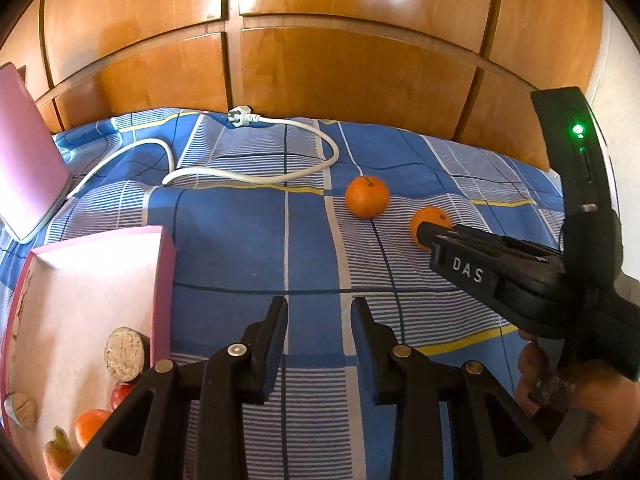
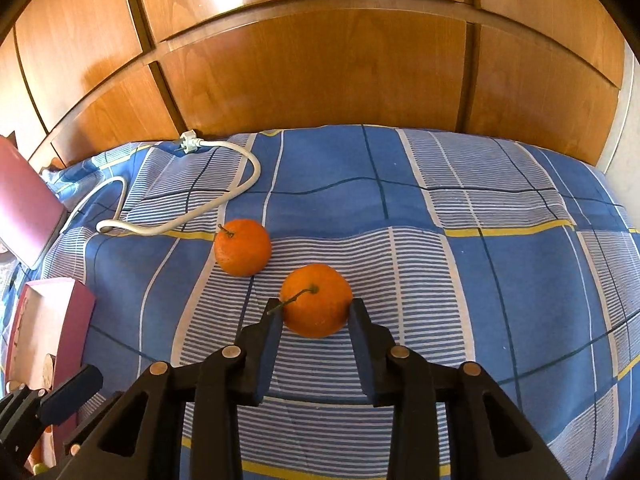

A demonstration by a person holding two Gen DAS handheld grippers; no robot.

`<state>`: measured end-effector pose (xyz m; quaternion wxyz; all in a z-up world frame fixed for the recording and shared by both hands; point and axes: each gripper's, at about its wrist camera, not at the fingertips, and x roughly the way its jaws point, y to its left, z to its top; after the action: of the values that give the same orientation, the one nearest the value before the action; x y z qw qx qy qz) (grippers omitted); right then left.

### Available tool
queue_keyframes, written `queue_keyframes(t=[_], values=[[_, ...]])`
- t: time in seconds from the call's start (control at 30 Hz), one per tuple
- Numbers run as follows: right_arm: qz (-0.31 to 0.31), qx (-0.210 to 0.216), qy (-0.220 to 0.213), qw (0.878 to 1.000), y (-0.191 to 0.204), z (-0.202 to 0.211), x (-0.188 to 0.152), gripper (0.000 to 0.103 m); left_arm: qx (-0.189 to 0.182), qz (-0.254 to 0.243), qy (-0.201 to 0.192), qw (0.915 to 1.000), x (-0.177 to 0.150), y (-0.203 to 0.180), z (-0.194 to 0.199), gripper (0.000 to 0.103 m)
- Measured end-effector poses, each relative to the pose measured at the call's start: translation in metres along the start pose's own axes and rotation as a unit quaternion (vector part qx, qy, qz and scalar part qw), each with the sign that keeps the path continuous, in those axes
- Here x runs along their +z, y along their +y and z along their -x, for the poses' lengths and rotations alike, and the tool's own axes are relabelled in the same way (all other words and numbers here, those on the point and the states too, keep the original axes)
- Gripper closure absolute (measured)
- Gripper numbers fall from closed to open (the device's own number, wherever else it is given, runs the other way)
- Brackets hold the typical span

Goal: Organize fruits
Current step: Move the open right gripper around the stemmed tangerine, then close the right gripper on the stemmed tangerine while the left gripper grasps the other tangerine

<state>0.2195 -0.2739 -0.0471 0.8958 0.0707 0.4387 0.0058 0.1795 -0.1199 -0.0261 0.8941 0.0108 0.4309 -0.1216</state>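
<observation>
Two oranges lie on a blue checked bedspread (image 2: 500, 280). The near orange (image 2: 316, 300) sits between the fingertips of my right gripper (image 2: 316, 310), whose jaws are open around it; it also shows in the left wrist view (image 1: 426, 224), partly hidden by the right gripper (image 1: 430, 236). The far orange (image 2: 243, 247) lies free to its left, and shows in the left wrist view (image 1: 367, 197). My left gripper (image 1: 319, 308) is open and empty over the bedspread, beside a pink box (image 1: 162, 280) that holds several fruits, among them an orange one (image 1: 90, 424).
A white power cable with plug (image 1: 280, 176) loops on the bed near the wooden headboard (image 1: 340, 72). A pink flat object (image 1: 28, 168) leans at the far left. The pink box also shows at the left in the right wrist view (image 2: 76, 320).
</observation>
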Motion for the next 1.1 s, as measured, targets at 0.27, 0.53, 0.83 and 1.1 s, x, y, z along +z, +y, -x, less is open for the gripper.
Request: queue_keyframes(t=[0.27,0.53,0.83,1.1], values=[[-0.001,-0.022,-0.005,1.000,-0.011,0.003,-0.001,0.069,-0.001,-0.003,0.006,1.0000,0.004,-0.006,-0.010,0.070],[-0.010,-0.048,-0.020,0.999,-0.028,0.007,-0.005,0.069,-0.007,-0.005,0.014,0.9999,0.012,-0.013,-0.024,0.070],[-0.009,-0.049,-0.038,0.998,-0.034,0.007,-0.009,0.069,-0.033,-0.005,0.006,0.9994,0.036,-0.023,-0.041,0.070],[-0.017,-0.038,-0.043,0.998,-0.039,0.008,-0.012,0.069,-0.038,0.001,-0.001,0.9993,0.057,-0.026,-0.059,0.065]])
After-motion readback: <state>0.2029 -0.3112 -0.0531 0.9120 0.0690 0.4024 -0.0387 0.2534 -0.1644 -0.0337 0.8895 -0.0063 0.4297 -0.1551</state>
